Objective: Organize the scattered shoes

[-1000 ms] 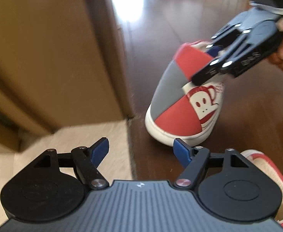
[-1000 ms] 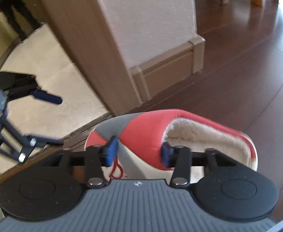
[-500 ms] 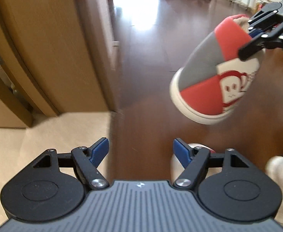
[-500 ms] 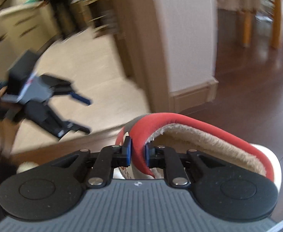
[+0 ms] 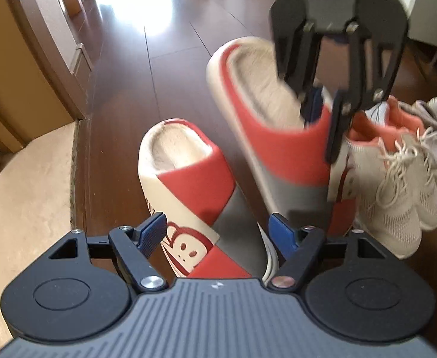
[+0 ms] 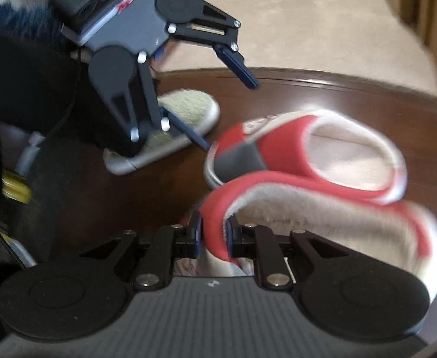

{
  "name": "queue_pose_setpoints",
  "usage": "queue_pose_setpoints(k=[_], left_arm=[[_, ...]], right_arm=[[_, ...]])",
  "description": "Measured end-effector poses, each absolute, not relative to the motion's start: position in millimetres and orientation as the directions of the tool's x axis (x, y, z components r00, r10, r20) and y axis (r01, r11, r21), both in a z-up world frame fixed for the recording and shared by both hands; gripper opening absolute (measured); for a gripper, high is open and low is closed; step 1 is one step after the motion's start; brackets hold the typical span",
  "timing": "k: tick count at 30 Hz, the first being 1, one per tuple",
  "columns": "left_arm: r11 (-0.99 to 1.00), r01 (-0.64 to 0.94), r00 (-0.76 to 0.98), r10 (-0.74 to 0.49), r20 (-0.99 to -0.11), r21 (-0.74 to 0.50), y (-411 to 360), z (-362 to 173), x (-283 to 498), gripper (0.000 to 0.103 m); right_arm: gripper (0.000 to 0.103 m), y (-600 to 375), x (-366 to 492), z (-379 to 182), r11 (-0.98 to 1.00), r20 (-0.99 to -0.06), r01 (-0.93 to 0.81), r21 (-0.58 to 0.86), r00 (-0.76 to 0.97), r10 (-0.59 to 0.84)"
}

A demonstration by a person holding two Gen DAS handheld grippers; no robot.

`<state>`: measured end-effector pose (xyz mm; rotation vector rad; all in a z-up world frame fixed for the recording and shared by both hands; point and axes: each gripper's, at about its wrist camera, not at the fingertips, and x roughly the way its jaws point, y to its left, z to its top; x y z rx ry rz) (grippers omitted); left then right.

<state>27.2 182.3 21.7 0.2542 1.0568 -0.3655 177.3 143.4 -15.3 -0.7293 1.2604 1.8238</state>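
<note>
Right gripper (image 6: 212, 236) clamped on red-and-grey fleece-lined slipper (image 5: 281, 137), carried from doorway to mid-frame | mate slipper (image 5: 194, 185) on floor beside | left gripper (image 5: 217, 229) jaws apart, empty | pairing near.

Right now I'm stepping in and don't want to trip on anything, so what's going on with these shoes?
A person with a claw in each hand is tidying shoes. The right claw is shut on the red collar of a fleece-lined slipper and carries it above the dark wood floor. Its matching slipper lies on the floor beside it, next to white sneakers. The left claw is open and empty over the matching slipper.
</note>
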Motion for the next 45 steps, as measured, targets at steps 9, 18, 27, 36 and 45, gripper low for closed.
queue_pose_setpoints(k=[9,18,27,36,45], left_arm=[[0.949,0.315,0.449,-0.135,-0.883,0.015,232.8,11.8,63.0,0.076],[0.959,0.257,0.395,-0.215,-0.893,-0.117,250.4,-14.8,161.6,0.076],[0.925,0.359,0.250,-0.227,-0.941,-0.127,216.0,-68.3,170.6,0.066],[0.915,0.386,0.247,-0.227,-0.942,-0.119,201.2,-62.6,133.9,0.066],[0.951,0.253,0.096,-0.209,-0.973,-0.180,207.1,-83.9,109.5,0.069]], right_arm=[[0.063,116.9,208.7,-30.2,0.248,-0.833,-0.867,0.432,-0.278,0.479],[0.077,110.2,140.2,-34.1,0.349,-0.895,-0.921,0.173,0.001,0.445],[0.076,93.3,115.0,-50.5,0.520,-0.872,-0.836,0.178,0.111,0.477],[0.067,96.4,100.5,-45.6,0.350,-0.865,-0.915,0.202,0.001,0.501],[0.061,101.1,91.7,-45.3,0.120,-0.850,-0.949,0.291,-0.199,0.488]])
